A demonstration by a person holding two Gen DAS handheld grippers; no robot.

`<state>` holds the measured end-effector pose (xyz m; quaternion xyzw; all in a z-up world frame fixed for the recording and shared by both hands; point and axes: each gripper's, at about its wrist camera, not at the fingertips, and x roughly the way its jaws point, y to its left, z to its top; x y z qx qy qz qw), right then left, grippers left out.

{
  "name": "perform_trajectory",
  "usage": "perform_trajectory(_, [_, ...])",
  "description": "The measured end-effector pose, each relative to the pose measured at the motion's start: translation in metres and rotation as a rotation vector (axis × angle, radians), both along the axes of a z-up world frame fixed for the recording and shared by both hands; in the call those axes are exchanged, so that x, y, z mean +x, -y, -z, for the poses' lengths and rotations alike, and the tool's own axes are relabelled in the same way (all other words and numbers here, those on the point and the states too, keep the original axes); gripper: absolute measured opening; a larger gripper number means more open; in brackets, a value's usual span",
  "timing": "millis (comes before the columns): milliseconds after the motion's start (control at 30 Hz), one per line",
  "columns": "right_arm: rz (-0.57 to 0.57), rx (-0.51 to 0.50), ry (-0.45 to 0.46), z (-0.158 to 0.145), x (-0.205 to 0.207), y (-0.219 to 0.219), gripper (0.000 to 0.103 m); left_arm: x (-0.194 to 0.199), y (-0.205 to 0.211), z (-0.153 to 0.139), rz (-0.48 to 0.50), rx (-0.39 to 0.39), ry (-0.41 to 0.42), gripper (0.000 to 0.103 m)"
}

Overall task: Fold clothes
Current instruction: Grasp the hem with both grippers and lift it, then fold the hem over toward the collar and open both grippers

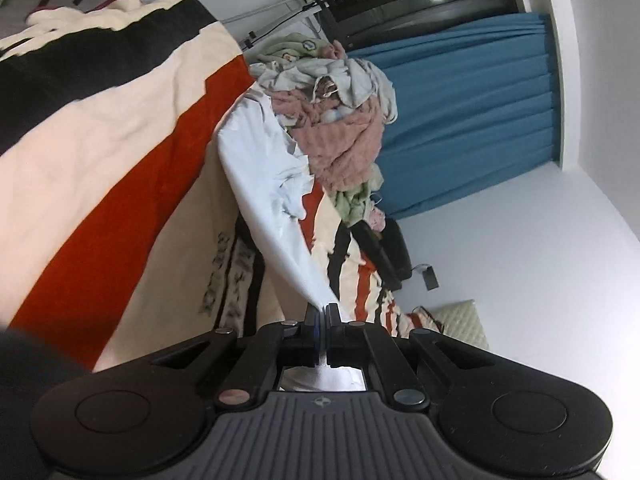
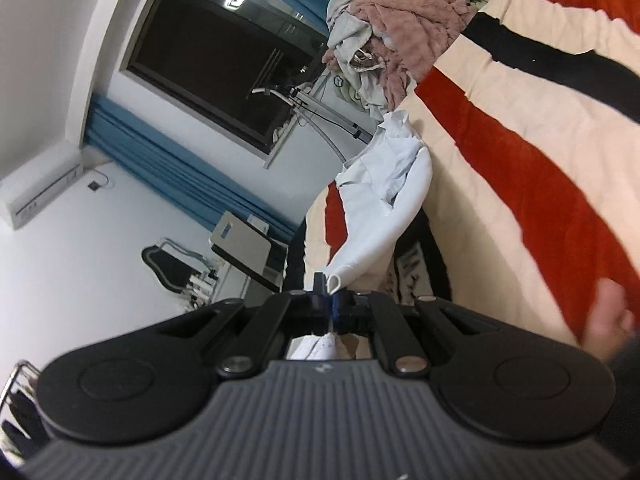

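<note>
A pale blue shirt (image 1: 260, 176) stretches across the striped blanket (image 1: 120, 128) from the clothes pile towards me. My left gripper (image 1: 321, 312) is shut on one edge of it, with cloth pinched between the jaws and hanging below. In the right wrist view the same pale blue shirt (image 2: 384, 200) runs from the pile down to my right gripper (image 2: 326, 286), which is shut on another folded edge. Both views are tilted sideways. The shirt's far end lies crumpled beside the pile.
A heap of pink, grey and green clothes (image 1: 340, 112) sits at the far end of the bed. Blue curtains (image 1: 472, 108) and a dark window (image 2: 224, 52) lie behind. A hand (image 2: 608, 312) shows at the right edge. A drying rack (image 2: 320, 108) stands by the bed.
</note>
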<state>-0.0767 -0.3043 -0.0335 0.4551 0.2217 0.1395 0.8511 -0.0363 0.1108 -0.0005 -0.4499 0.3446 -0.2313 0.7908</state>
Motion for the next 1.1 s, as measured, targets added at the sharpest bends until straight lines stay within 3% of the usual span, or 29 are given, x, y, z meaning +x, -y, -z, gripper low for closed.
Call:
perform_trajectory(100, [-0.004, -0.002, -0.021, 0.003, -0.027, 0.004, 0.005, -0.030, -0.005, 0.010, 0.000, -0.003, -0.030, 0.002])
perform_trajectory(200, [0.008, 0.008, -0.049, 0.012, -0.037, 0.007, 0.005, -0.032, -0.007, 0.023, -0.009, -0.012, -0.083, 0.002])
perform_trajectory(333, [0.023, -0.020, -0.069, 0.015, -0.014, 0.006, 0.005, 0.004, -0.006, 0.025, -0.040, 0.006, -0.134, 0.002])
perform_trajectory(467, [0.067, -0.027, -0.103, 0.017, 0.046, 0.007, 0.005, 0.074, 0.002, 0.018, -0.083, 0.054, -0.160, 0.003])
perform_trajectory(633, [0.129, -0.039, -0.145, 0.021, 0.132, 0.008, 0.005, 0.171, 0.024, 0.004, -0.123, 0.174, -0.120, 0.003])
perform_trajectory(867, [0.176, -0.148, -0.101, 0.038, 0.235, 0.009, 0.005, 0.253, 0.062, 0.001, -0.145, 0.416, 0.092, 0.003])
perform_trajectory(967, [0.175, -0.227, -0.039, 0.053, 0.264, 0.009, 0.005, 0.279, 0.078, 0.016, -0.136, 0.506, 0.167, 0.003])
perform_trajectory(1100, [0.156, -0.331, -0.023, 0.076, 0.300, 0.008, 0.005, 0.307, 0.092, 0.049, -0.113, 0.631, 0.180, 0.003])
